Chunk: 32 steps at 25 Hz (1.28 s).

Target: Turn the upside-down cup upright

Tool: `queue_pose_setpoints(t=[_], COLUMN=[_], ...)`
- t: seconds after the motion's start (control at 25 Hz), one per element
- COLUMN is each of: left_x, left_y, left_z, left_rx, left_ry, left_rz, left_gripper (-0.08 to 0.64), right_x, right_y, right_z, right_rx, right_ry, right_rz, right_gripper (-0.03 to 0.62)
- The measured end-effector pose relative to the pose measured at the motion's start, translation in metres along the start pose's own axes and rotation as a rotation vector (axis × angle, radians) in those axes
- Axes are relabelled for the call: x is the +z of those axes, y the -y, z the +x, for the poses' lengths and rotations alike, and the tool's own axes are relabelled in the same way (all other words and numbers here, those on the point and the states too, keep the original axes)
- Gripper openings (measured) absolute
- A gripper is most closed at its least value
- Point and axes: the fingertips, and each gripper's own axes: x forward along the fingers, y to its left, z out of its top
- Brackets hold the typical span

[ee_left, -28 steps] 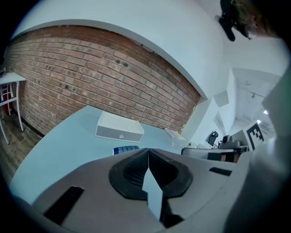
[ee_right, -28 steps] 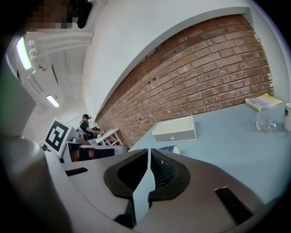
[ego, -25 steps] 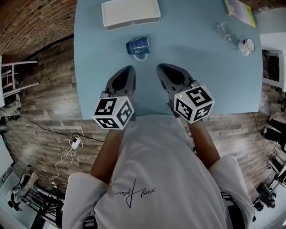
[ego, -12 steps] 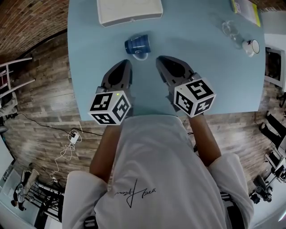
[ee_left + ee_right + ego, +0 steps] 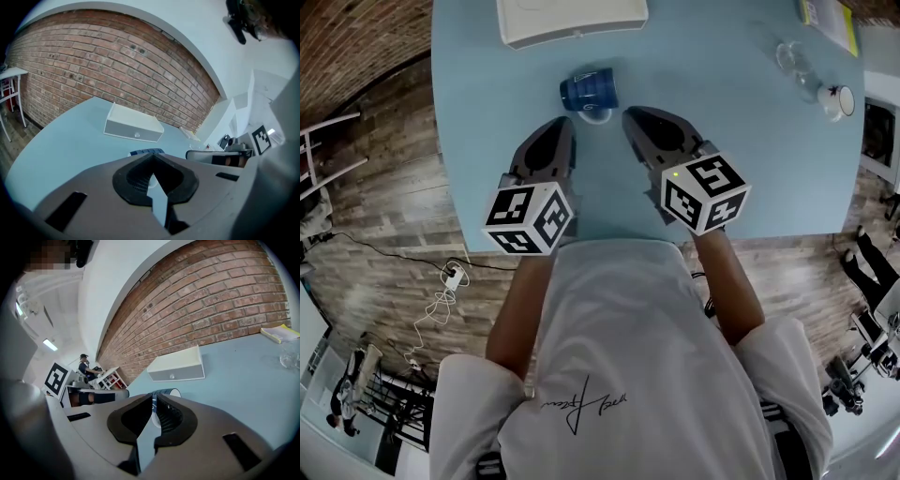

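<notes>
Hovering near a blue mug point(image 5: 588, 90) on the tabletop point(image 5: 750, 159).
The left hand-held gripper point(image 5: 566, 123) and right hand-held gripper point(image 5: 629, 114) were closed, empty; mug not yet turned.

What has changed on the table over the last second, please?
Both grippers edged forward toward the blue cup. The left gripper and right gripper now sit closer to it. Nothing was grasped or released. The cup, the white box and the table stayed put, and both grippers' jaws remain shut and empty.

Cup point(image 5: 145, 152) mostly behind left gripper point(image 5: 152, 161) fingers point(image 5: 131, 180); white box point(image 5: 572, 19) cropped.
</notes>
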Motion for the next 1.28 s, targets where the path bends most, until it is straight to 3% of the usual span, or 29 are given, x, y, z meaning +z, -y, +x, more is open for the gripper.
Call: queue_pose_setpoints(t=[1.28], left_x=[-0.012], left_y=[-0.03], left_z=[0.034], left_rx=[0.027], left_ry=[-0.062], left_rz=[-0.019], left_gripper=[0.008], right_x=[-0.017], right_y=[0.023], right_z=[0.04], right_rx=[0.018], right_ry=[-0.091], right_rz=[0.049], right_gripper=[0.023])
